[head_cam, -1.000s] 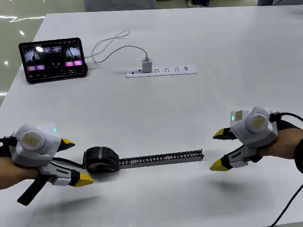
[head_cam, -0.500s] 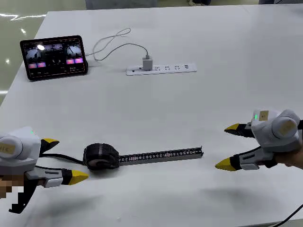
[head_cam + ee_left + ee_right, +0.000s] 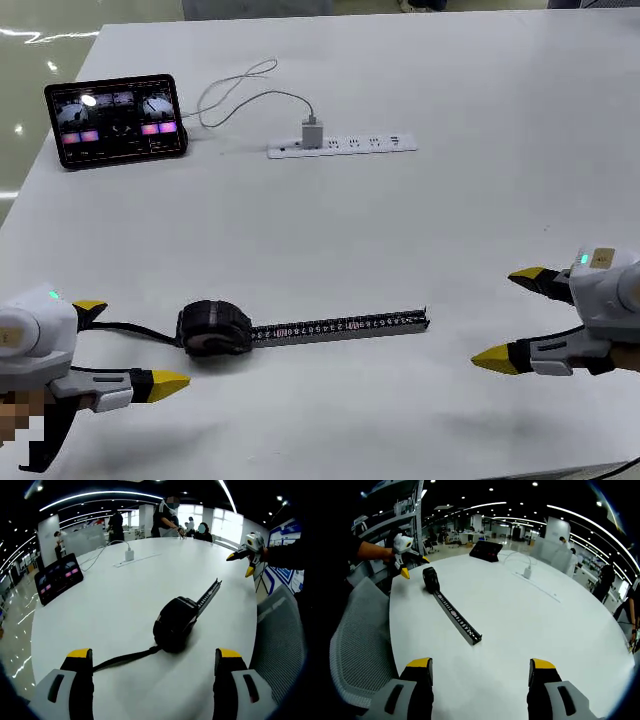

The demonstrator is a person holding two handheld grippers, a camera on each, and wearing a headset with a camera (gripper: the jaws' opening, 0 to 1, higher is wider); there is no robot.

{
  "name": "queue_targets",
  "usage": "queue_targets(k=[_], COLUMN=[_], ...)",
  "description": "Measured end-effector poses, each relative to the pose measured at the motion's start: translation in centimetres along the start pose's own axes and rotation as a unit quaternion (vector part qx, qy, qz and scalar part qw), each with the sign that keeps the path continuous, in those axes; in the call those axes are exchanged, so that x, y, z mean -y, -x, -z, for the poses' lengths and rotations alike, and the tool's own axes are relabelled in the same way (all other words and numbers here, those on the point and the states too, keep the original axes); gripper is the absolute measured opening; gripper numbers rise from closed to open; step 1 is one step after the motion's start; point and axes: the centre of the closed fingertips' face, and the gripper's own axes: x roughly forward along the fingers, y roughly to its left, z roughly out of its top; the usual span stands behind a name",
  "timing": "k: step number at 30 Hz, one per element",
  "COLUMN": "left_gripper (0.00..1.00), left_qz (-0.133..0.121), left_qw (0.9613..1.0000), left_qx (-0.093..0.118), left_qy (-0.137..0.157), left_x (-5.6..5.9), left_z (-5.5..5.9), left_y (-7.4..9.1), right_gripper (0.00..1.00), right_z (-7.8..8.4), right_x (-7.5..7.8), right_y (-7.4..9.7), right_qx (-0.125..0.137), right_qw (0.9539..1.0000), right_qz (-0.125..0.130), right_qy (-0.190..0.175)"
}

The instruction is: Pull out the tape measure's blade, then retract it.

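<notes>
Left tongs (image 3: 130, 343) and right tongs (image 3: 508, 315) look alike, each with a rounded white body carrying a small green light, grey jaws ending in bright yellow tips and black handle parts, held by a person wearing dark sleeves (image 3: 292, 555).

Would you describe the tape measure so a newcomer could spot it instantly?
On the white table, look near the front edge, away from the tablet and power strip. The tape measure is the black round case with a numbered blade lying extended.
</notes>
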Motion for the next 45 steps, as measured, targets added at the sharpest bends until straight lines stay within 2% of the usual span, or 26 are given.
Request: queue_targets(k=[2, 10, 13, 16, 17, 20, 23, 24, 29, 36, 39, 45], left_gripper=[0.99, 0.99, 0.99, 0.97, 0.97, 0.99, 0.99, 0.99, 0.99, 0.99, 0.99, 0.99], left_qz=[-0.001, -0.004, 0.002, -0.006, -0.006, -0.006, 0.003, 0.008, 0.008, 0.011, 0.012, 0.009], left_qw=[1.0000, 0.9999, 0.9994, 0.9995, 0.9995, 0.9996, 0.9995, 0.9994, 0.9997, 0.9999, 0.9998, 0.9999], left_qx=[0.004, 0.014, 0.028, 0.029, 0.030, 0.027, 0.028, 0.022, 0.020, 0.012, 0.015, 0.012], left_qy=[0.009, 0.008, 0.021, 0.007, 0.005, 0.005, 0.014, 0.023, 0.009, -0.004, -0.004, -0.005], left_x=[-0.1, 0.1, 0.4, 0.5, 0.6, 0.8, 1.2, 1.4, 1.7, 2.2, 2.3, 2.2], left_z=[0.0, 0.5, 0.4, 0.7, 0.8, 1.1, 1.3, 1.5, 1.8, 2.3, 2.2, 2.0], left_y=[0.1, 0.7, 1.0, 1.1, 1.1, 1.1, 1.1, 1.1, 1.2, 1.4, 1.6, 1.8], right_gripper=[0.79, 0.86, 0.92, 0.98, 0.99, 0.99, 0.99, 0.99, 0.99, 0.99, 0.99, 0.99], right_z=[0.3, 1.2, 1.9, 2.6, 2.9, 3.5, 3.7, 3.8, 4.5, 4.4, 4.3, 4.5], right_x=[0.1, 0.0, 0.0, 0.0, 0.0, 0.1, -0.3, -0.6, -1.7, -1.4, -1.6, -1.6], right_y=[0.1, 0.7, 0.7, 0.7, 0.8, 1.0, 1.4, 1.5, 1.5, 2.0, 2.2, 2.3], right_qx=[-0.002, 0.005, 0.003, 0.007, 0.003, 0.003, 0.000, 0.001, -0.011, -0.008, -0.006, -0.010], right_qw=[1.0000, 0.9997, 0.9996, 0.9996, 0.9993, 0.9994, 0.9991, 0.9991, 0.9992, 0.9991, 0.9989, 0.9992], right_qz=[0.003, 0.014, 0.016, 0.021, 0.020, 0.023, 0.019, 0.016, 0.006, 0.016, 0.014, 0.012], right_qy=[-0.004, -0.017, -0.021, -0.020, -0.030, -0.028, -0.037, -0.039, -0.038, -0.039, -0.046, -0.036])
